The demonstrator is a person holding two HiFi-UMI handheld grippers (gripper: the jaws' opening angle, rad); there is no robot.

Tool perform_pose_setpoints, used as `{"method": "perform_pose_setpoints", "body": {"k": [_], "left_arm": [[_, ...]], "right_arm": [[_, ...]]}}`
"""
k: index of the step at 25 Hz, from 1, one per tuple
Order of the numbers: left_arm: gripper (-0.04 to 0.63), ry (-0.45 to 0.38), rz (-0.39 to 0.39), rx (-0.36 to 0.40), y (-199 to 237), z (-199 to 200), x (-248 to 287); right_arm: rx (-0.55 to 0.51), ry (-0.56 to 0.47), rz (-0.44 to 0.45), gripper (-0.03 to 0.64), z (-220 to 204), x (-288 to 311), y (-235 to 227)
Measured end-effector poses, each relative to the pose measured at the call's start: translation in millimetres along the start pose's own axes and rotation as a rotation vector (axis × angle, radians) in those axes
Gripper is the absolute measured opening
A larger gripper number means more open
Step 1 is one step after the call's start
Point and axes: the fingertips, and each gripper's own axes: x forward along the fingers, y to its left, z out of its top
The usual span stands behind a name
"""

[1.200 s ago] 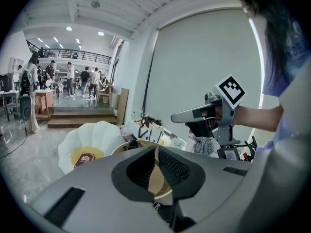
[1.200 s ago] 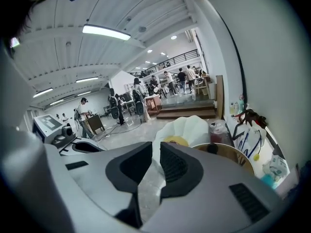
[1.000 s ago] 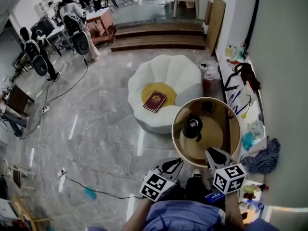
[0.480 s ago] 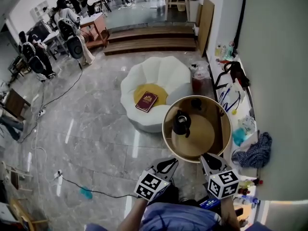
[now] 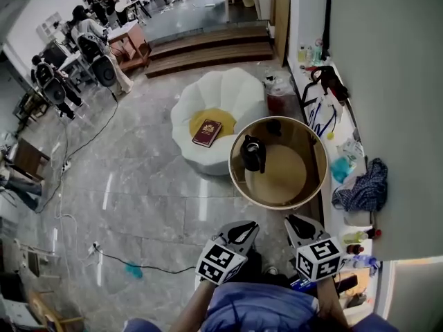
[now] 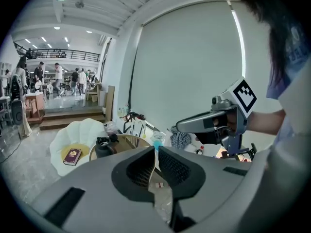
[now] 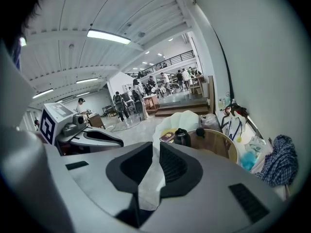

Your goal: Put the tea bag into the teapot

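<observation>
A black teapot (image 5: 252,153) stands at the left edge of a round wooden table (image 5: 306,185), with its dark lid (image 5: 274,125) lying apart near the far rim. Both grippers hover low in front of me, short of the table. My left gripper (image 5: 243,231) is shut on a clear crinkled wrapper (image 6: 161,194) that bears a small label. My right gripper (image 5: 297,225) is shut on a white paper tea bag (image 7: 148,184) that hangs below its jaws. In the right gripper view the teapot (image 7: 182,137) sits ahead beyond the jaws; in the left gripper view the teapot (image 6: 103,147) lies ahead to the left.
A white petal-shaped seat (image 5: 208,99) with a red book (image 5: 207,133) stands left of the table. A cluttered shelf (image 5: 342,151) with bottles, cables and a blue checked cloth (image 5: 360,189) runs along the right wall. A black cable (image 5: 138,272) crosses the tiled floor.
The view has shifted: the table and teapot now sit higher and further left in the head view. Both grippers stay shut and low in front of me.
</observation>
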Motion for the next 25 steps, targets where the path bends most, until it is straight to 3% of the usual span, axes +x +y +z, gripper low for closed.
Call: {"method": "perform_pose_setpoints", "body": {"k": [12,25], "left_arm": [[0.02,-0.043,0.011,0.056,-68,-12,-40],[0.02,-0.074,-0.013,0.089,-122,-18,-45]], "right_arm": [[-0.031,-0.053,-0.017,0.044,-37,-63,30],[-0.04,-0.081,-0.065,0.031,-57,-118,21]]}}
